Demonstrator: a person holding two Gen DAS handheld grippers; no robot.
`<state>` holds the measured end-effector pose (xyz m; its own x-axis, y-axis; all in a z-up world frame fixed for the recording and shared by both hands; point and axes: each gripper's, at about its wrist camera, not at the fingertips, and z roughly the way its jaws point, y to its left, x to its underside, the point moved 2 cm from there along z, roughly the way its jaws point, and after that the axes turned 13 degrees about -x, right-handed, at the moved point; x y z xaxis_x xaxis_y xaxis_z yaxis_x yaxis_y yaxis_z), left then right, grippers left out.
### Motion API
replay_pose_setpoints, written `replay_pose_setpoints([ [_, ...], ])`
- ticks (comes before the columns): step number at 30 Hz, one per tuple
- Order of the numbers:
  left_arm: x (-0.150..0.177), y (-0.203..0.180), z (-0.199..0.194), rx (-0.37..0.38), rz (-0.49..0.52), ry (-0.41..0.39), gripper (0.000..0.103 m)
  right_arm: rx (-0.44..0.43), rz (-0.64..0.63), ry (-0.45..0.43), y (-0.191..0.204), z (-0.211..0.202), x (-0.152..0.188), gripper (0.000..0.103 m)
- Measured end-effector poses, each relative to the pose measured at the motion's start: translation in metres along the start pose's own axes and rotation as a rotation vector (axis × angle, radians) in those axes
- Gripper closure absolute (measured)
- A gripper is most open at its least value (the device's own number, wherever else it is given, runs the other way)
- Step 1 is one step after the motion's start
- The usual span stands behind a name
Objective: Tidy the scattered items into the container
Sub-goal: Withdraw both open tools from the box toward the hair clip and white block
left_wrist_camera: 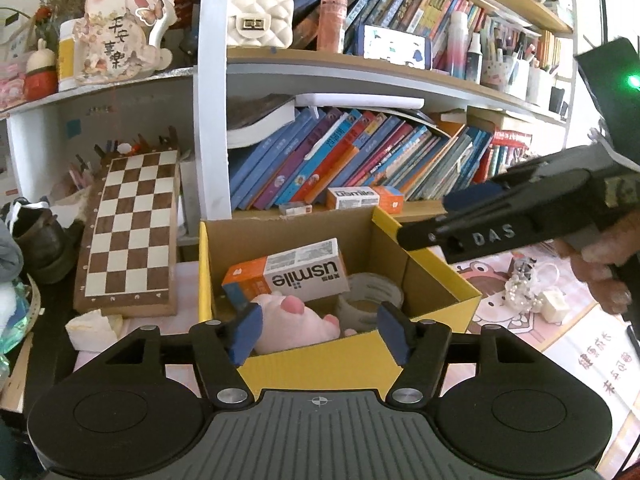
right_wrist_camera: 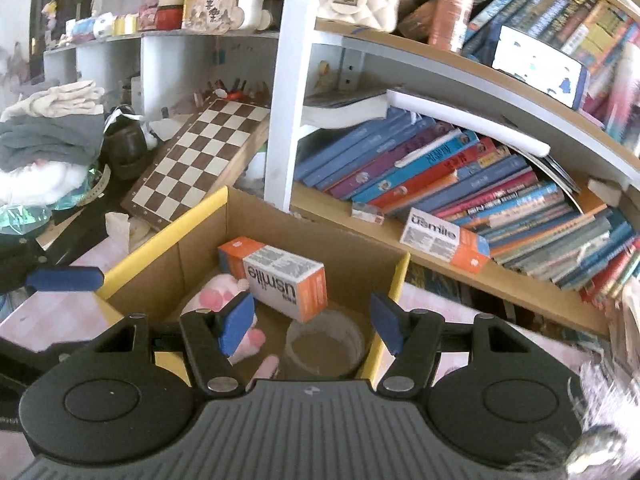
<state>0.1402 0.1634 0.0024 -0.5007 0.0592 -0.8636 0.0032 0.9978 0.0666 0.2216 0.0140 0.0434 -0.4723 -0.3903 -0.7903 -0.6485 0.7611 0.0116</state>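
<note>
Cardboard, yellow on its outer faces, makes up the open box [left_wrist_camera: 436,276] standing on the pink mat in front of the bookshelf [right_wrist_camera: 460,80], flaps up so things can be dropped in from above. Inside it lie an orange and white toothpaste carton [left_wrist_camera: 288,272], tipped on its side against the back wall, a pink plush toy [left_wrist_camera: 296,322] slumped in the near corner, and a clear tape roll [left_wrist_camera: 368,300] flat on the floor of the box. A second toothpaste carton [left_wrist_camera: 364,198] rests on the lower shelf behind the box, and a bead trinket [left_wrist_camera: 528,290] with a small white block lies on the mat to the right, outside the box; by my reading those may be what is left to gather. The left gripper [left_wrist_camera: 320,332] hovers at the near rim, its blue pads spread wide with nothing between them. The right gripper [right_wrist_camera: 310,326] hangs over the box likewise, released and empty, well placed either for letting go or for reaching on.
</note>
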Motion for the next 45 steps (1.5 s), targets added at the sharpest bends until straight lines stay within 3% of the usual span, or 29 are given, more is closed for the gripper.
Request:
replay_pose_setpoints([
  [12, 0.01, -0.005, -0.018, -0.013, 0.008, 0.009, 0.023, 0.025, 0.079, 0.004, 0.013, -0.024, 0.04, 0.036],
  [25, 0.028, -0.012, -0.026, -0.004, 0.034, 0.052, 0.019, 0.048, 0.171, 0.054, 0.02, -0.037, 0.089, 0.034],
  [35, 0.039, -0.017, -0.028, 0.001, 0.04, 0.083, 0.018, 0.064, 0.2, 0.069, 0.032, -0.041, 0.108, 0.033],
  [45, 0.053, -0.025, -0.027, 0.013, 0.049, 0.124, 0.018, 0.086, 0.227, 0.084, 0.04, -0.045, 0.123, 0.024],
])
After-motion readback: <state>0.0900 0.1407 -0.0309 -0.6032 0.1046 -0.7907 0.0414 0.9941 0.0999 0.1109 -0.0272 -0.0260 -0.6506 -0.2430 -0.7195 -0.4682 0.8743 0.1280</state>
